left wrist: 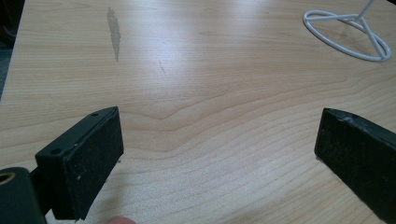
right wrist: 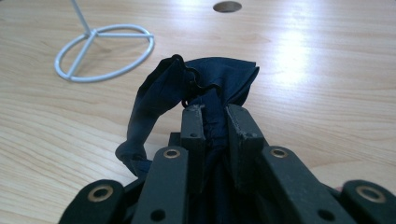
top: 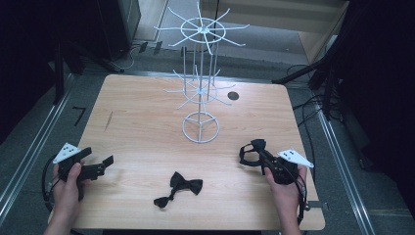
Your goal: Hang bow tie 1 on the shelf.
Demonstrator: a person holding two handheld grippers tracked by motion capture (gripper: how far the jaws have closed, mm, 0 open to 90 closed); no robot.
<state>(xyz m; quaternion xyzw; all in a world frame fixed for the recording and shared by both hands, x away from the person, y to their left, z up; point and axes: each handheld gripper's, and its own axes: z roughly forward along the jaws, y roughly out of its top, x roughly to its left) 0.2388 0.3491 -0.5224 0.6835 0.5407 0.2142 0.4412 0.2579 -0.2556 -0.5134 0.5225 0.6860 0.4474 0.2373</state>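
A white wire display stand (top: 200, 73) rises from a ring base (top: 200, 127) at the table's middle; the base also shows in the left gripper view (left wrist: 348, 35) and the right gripper view (right wrist: 105, 51). A dark bow tie (top: 254, 151) with its strap is pinched in my right gripper (top: 262, 156), near the table's right front; up close the jaws are shut on the dark cloth (right wrist: 210, 84). A second black bow tie (top: 181, 188) lies flat near the front edge. My left gripper (top: 100, 166) hovers at the left front, open, with bare wood between its pads (left wrist: 88, 158).
The wooden table (top: 147, 112) has a round cable hole (top: 233, 96) behind the stand and a grey smear (left wrist: 114, 32) at its left. Dark stands and cables line the floor on both sides.
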